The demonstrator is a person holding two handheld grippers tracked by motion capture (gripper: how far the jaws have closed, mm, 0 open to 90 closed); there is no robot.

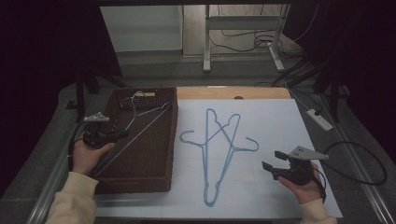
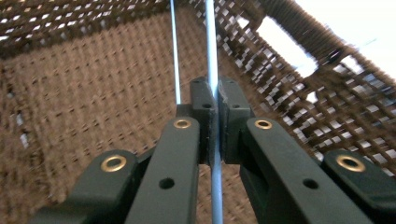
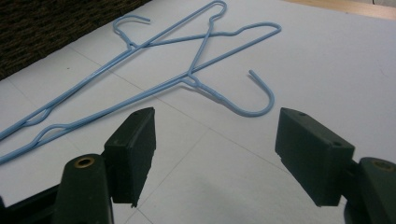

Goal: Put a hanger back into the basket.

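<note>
A light blue wire hanger (image 1: 140, 123) lies tilted inside the brown woven basket (image 1: 159, 182), its hook near the far wall. My left gripper (image 1: 122, 134) is shut on one wire of this hanger (image 2: 212, 56), which runs straight between its closed jaws over the basket floor. Two more blue wire hangers (image 1: 219, 144) lie crossed on the white sheet (image 1: 280, 121), also seen as the crossed hangers (image 3: 187, 70) ahead of my right gripper (image 3: 215, 154). That right gripper (image 1: 272, 160) rests open at the sheet's right, holding nothing, a short way from the nearer hook.
The basket's wall with a handle cut-out (image 2: 280, 37) rises just beyond my left jaws. A wooden table edge (image 1: 233, 92) shows past the sheet. A power strip (image 1: 320, 119) and cables lie on the floor at the right.
</note>
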